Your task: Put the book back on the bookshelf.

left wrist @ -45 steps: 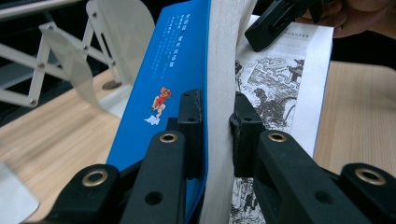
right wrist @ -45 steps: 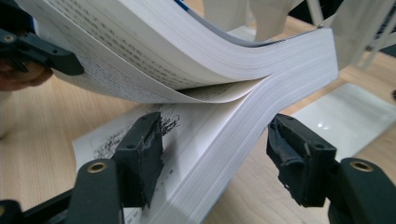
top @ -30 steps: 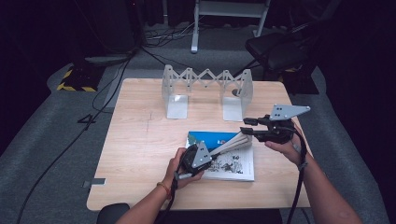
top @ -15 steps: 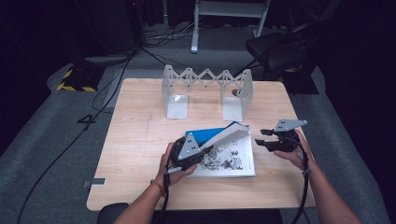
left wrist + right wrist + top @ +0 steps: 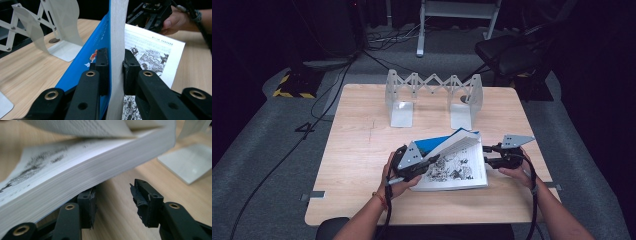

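Note:
A thick book (image 5: pixel 457 172) with a blue cover (image 5: pixel 432 144) lies open on the wooden table (image 5: pixel 362 150), showing an illustrated page. My left gripper (image 5: pixel 431 160) is at the book's left side, shut on the raised cover and a wad of front pages (image 5: pixel 116 50), which stand on edge between its jaws. My right gripper (image 5: pixel 487 155) is at the book's right edge, open. In the right gripper view its jaws (image 5: pixel 112 205) gape with bare table between them, and the page block (image 5: pixel 75 175) overhangs the left jaw.
A white folding book rack (image 5: pixel 432 92) with two metal end plates stands at the back middle of the table. A dark chair (image 5: pixel 512 52) and cables sit on the floor beyond. Bare wood lies to the left of the book.
My right gripper has dropped away from the lifted cover and come to the book's right edge. The left gripper has swung the cover and front pages higher, baring the illustrated page.

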### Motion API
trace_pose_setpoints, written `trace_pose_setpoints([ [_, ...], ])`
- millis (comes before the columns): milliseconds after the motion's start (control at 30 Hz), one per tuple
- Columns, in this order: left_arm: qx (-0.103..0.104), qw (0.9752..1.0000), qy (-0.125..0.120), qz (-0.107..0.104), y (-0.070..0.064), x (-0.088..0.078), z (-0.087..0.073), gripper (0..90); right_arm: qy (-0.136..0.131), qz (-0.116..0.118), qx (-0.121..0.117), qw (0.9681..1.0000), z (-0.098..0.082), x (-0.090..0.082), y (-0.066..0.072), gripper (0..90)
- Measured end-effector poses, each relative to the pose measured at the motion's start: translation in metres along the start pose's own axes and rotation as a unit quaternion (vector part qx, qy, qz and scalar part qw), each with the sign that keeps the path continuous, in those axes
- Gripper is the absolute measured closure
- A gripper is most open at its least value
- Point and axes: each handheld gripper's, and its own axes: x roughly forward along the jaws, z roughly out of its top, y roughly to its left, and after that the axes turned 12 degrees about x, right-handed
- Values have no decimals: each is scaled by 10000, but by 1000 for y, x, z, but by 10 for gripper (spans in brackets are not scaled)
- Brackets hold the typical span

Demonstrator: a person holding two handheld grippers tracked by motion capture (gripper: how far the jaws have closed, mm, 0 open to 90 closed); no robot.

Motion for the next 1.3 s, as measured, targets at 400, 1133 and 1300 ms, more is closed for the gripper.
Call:
trace_pose_setpoints([
  [400,-375,9975,-551,-214,8,-7,3,783,-1024,-65,-261,9944,53,-29,32,549],
  [1133,-444,9988,-176,114,-2,-64,-18,746,-1025,206,-893,9905,115,-1,96,547],
  [1300,-309,9994,64,143,-9,-70,-17,628,-770,309,-1089,9906,117,16,113,502],
])
